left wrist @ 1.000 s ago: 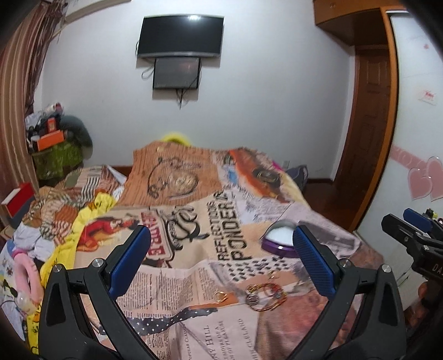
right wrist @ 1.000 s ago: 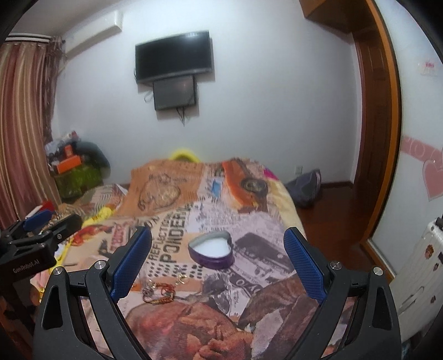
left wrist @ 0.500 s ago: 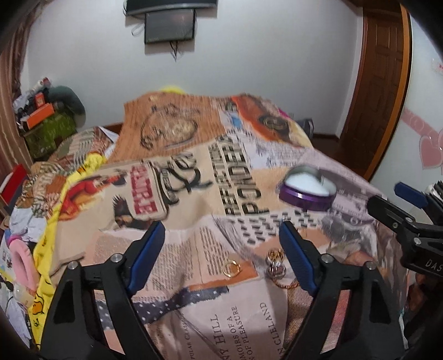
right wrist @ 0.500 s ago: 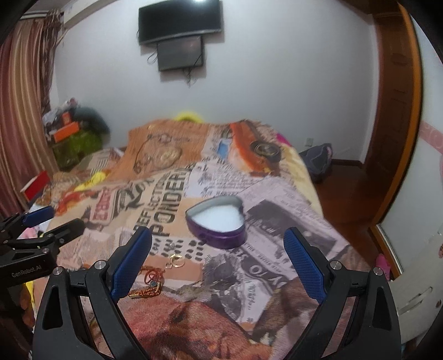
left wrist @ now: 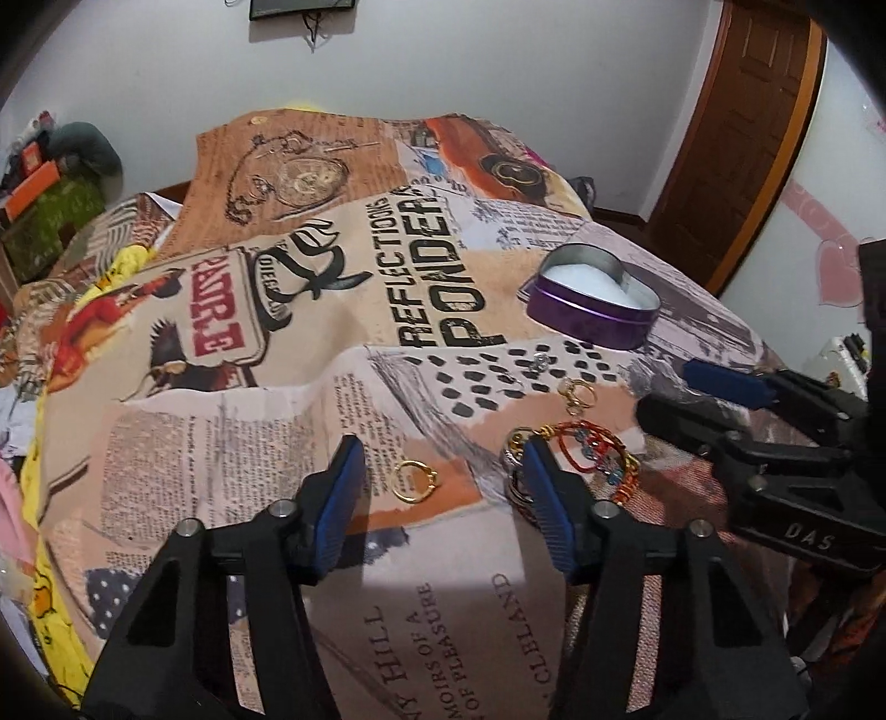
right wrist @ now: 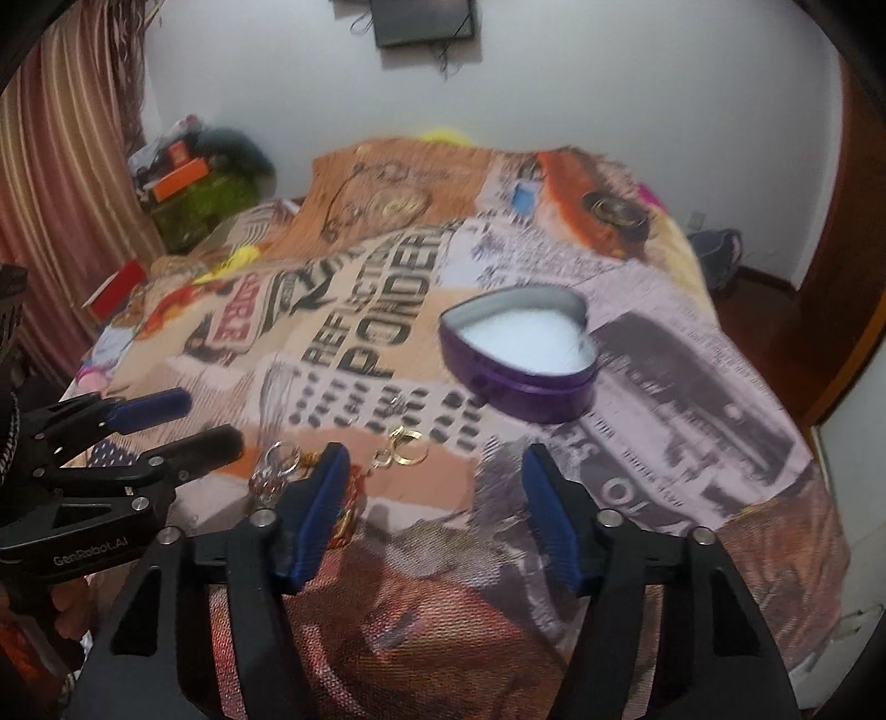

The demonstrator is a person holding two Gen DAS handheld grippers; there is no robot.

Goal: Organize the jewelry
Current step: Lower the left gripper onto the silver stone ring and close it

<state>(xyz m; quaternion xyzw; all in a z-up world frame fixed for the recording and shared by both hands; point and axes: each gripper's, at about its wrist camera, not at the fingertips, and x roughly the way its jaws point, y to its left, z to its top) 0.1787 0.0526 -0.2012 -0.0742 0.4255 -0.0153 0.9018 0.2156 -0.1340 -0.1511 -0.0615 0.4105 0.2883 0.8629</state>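
Observation:
Jewelry lies on a printed bedspread. A gold ring (left wrist: 414, 481) sits between the open fingers of my left gripper (left wrist: 437, 473). A red and gold beaded bracelet (left wrist: 595, 451) lies just right of it, with gold earrings (left wrist: 577, 393) and a small silver piece (left wrist: 540, 363) beyond. An open purple heart-shaped tin (left wrist: 592, 302) with white lining stands farther back; it also shows in the right wrist view (right wrist: 518, 354). My right gripper (right wrist: 434, 476) is open and empty above the bedspread, with gold earrings (right wrist: 407, 446) just ahead and a silver ring (right wrist: 274, 471) to its left.
The bedspread (left wrist: 387, 277) covers the whole bed and drops off at the right edge (right wrist: 803, 471). Clutter and clothes (left wrist: 33, 194) pile at the left. A wooden door (left wrist: 736, 138) stands at the right. A screen (right wrist: 423, 19) hangs on the far wall.
Both grippers have moved forward and down toward the jewelry, jaws narrowing but still open. The gold ring now lies between my left fingers. The tin looks much closer.

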